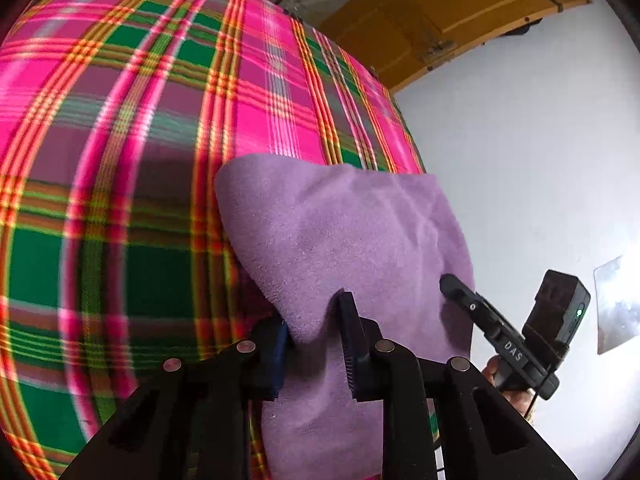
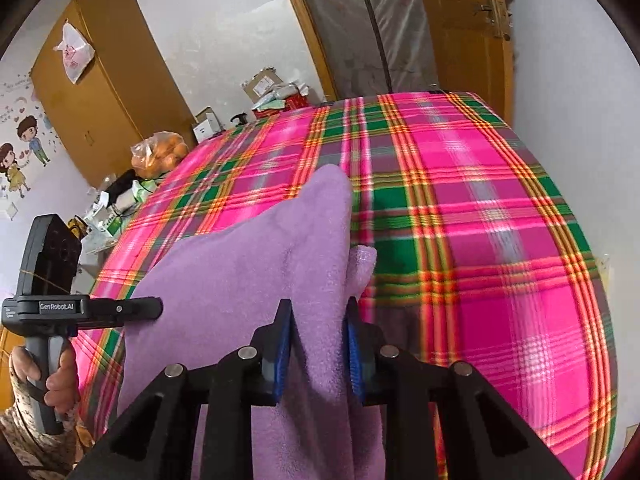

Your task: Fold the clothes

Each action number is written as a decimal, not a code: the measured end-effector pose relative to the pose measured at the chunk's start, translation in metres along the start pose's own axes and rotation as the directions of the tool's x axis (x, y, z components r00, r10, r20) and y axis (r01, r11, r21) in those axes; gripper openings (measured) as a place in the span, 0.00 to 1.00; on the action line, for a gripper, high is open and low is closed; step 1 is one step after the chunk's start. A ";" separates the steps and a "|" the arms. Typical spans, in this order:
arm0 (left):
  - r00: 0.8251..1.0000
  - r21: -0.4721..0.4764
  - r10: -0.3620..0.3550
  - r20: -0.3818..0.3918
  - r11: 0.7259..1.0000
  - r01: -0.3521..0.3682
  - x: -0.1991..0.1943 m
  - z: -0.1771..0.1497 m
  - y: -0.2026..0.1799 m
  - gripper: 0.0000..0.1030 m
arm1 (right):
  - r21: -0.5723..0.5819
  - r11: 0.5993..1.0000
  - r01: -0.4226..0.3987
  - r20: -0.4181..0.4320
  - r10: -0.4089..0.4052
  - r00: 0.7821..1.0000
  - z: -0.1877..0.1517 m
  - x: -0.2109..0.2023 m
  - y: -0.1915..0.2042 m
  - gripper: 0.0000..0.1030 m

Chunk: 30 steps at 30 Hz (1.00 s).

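Observation:
A purple fleece cloth (image 1: 344,232) hangs lifted above a bed covered by a pink, green and orange plaid blanket (image 1: 120,152). My left gripper (image 1: 314,332) is shut on a bunched fold of the cloth. In the same view my right gripper (image 1: 448,282) bites the cloth's right edge. In the right wrist view, the purple cloth (image 2: 256,280) runs between the blue pads of my right gripper (image 2: 318,320), which is shut on it. My left gripper (image 2: 154,304) grips the cloth's left side, with a hand (image 2: 60,380) on its handle. The cloth's lower part is hidden behind the fingers.
The plaid blanket (image 2: 480,220) stretches far ahead and to the right. Beyond the bed's far left edge are a bag of oranges (image 2: 160,152), boxes (image 2: 264,88) and clutter. A wooden wardrobe (image 2: 104,76) and a doorway (image 2: 360,28) stand behind. A white wall (image 1: 520,160) lies right.

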<state>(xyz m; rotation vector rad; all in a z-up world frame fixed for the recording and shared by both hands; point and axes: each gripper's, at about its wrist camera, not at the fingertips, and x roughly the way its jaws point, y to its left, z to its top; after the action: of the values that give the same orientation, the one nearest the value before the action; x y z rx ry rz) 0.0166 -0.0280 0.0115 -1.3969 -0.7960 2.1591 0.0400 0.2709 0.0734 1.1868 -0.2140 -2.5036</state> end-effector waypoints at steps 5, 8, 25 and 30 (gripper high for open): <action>0.999 -0.003 0.016 0.050 1.000 -0.016 -0.017 0.014 0.007 0.20 | 0.009 0.998 -0.054 0.002 0.054 0.999 0.010 0.011 0.013 0.24; 0.996 -0.014 0.038 0.076 0.999 -0.037 -0.025 0.024 0.015 0.20 | 0.003 0.997 -0.077 0.005 0.077 0.997 0.019 0.022 0.025 0.24; 0.970 -0.102 0.159 0.181 0.985 -0.142 -0.062 0.088 0.075 0.20 | 0.014 0.987 -0.161 -0.002 0.161 0.987 0.064 0.103 0.086 0.24; 0.963 -0.104 0.176 0.202 0.982 -0.158 -0.067 0.103 0.083 0.20 | 0.016 0.986 -0.166 0.004 0.166 0.986 0.075 0.119 0.095 0.24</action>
<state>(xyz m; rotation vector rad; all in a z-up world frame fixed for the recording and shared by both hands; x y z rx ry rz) -0.0563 -0.1551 0.0332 -1.3337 -0.8862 2.4616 -0.0628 0.1368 0.0630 1.1232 -0.3204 -2.3634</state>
